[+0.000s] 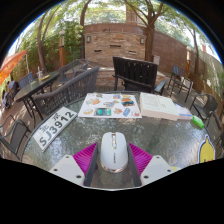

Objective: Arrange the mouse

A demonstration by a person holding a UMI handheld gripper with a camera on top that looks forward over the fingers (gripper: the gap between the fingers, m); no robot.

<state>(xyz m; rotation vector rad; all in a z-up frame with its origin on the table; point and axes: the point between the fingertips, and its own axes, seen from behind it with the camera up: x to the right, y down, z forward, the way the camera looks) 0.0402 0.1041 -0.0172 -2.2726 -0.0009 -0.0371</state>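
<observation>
A white and grey computer mouse [113, 152] lies lengthwise between my two fingers, on or just over a glass-topped outdoor table [170, 140]. My gripper [113, 148] is shut on the mouse. The magenta pads [88, 157] press against its left and right sides. The rear of the mouse is hidden at the bottom between the fingers.
Beyond the mouse lies a flat printed sheet with pictures [110, 104]. A stack of books [165, 106] lies to its right. A white tag reading S3912 [55, 128] lies at the left. Dark chairs [135, 72] stand past the table's far edge. A yellow thing [206, 150] sits at the right.
</observation>
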